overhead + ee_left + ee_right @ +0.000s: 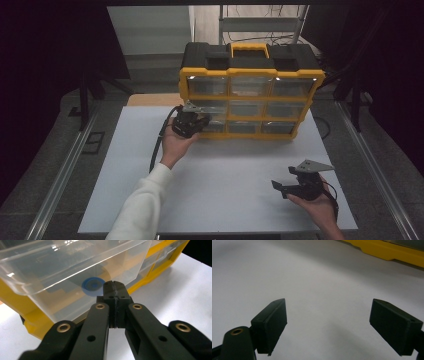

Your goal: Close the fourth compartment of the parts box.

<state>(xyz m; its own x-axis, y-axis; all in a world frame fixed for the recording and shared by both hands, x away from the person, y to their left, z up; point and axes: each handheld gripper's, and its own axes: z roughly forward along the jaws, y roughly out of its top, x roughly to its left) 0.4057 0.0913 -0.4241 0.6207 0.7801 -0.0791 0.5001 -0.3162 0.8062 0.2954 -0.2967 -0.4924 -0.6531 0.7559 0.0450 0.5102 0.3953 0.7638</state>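
Observation:
A yellow and black organizer (250, 95) with clear drawers stands at the back of the white board (225, 170). My left gripper (200, 122) is at its bottom left drawer. In the left gripper view, the left gripper (115, 286) is shut, pads pressed together with nothing visible between them, tips right against the clear drawer (62, 272), which sticks out of the yellow frame. A blue round piece (92, 286) lies inside that drawer. My right gripper (282, 187) is held at the front right over the board, and the right gripper (337, 315) stands open with nothing between its fingers.
The organizer's yellow base edge (392, 252) runs across the top right of the right gripper view. Metal rails (70, 160) flank the board on both sides. A black cable (159, 142) trails from the left gripper over the board.

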